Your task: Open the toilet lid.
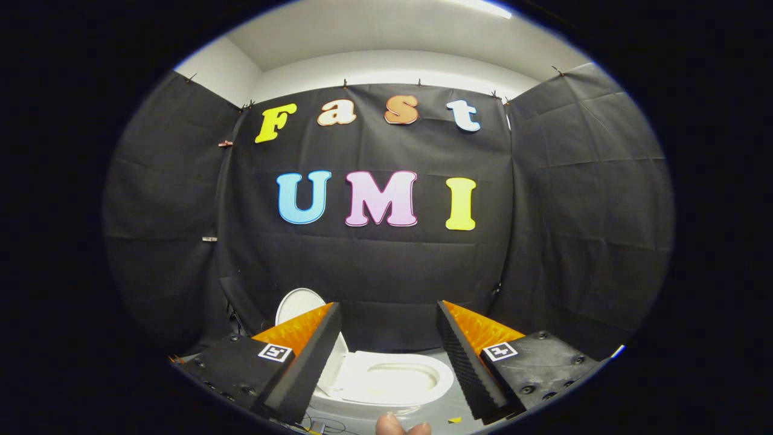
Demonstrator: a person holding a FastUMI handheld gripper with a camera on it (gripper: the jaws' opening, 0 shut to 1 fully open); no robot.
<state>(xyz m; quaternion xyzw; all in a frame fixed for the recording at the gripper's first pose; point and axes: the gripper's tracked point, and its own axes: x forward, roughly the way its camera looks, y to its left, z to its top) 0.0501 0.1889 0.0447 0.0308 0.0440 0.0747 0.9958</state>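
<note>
A small white toilet (386, 379) stands on the floor below and ahead of my fingers. Its lid (299, 305) is raised and stands upright at the left end, partly hidden behind my left finger. The seat ring and the bowl lie uncovered between the two fingers. My gripper (388, 314) is open, with its fingers wide apart and nothing between them. It hovers above the toilet and touches nothing.
Black cloth walls close the booth behind the toilet and on both sides. The floor (444, 362) is grey. A person's fingertips (401, 426) show just under the toilet's near rim. Thin cables (323, 425) lie on the floor near the left finger.
</note>
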